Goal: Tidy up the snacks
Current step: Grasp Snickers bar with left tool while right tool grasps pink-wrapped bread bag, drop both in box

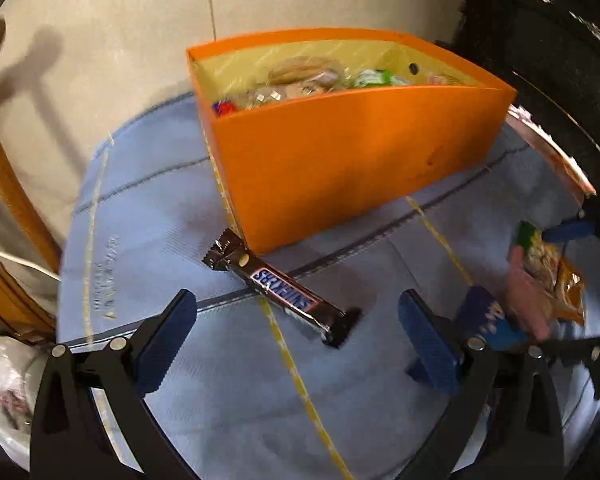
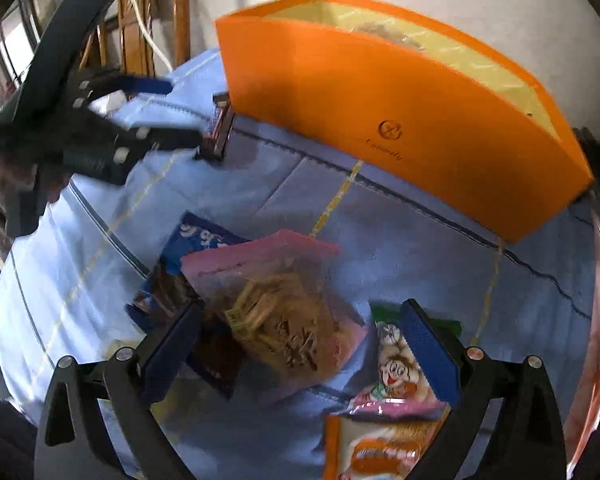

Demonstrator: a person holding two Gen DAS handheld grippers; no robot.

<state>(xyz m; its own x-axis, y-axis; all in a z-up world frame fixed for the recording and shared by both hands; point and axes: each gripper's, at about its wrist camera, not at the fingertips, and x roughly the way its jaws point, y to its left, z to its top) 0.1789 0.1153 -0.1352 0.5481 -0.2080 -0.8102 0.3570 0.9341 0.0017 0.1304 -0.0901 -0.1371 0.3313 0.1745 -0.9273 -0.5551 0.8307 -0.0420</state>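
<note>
Already, several wrapped snacks are seen inside the orange box (image 1: 352, 152), so part of the work seems done. A chocolate bar (image 1: 284, 294) is left on the blue cloth (image 1: 148, 216), touching the box corner, at twelve o'clock from the left gripper (image 1: 296, 338), which is spread and empty. The right gripper (image 2: 300, 354) is also spread, held over a pink snack bag (image 2: 276, 300); other packets (image 2: 388, 412) at five o'clock are left too.

Left gripper (image 1: 296, 332) gapes wide, low before the orange box (image 1: 340, 168); right gripper (image 2: 300, 344) likewise, farther back.
</note>
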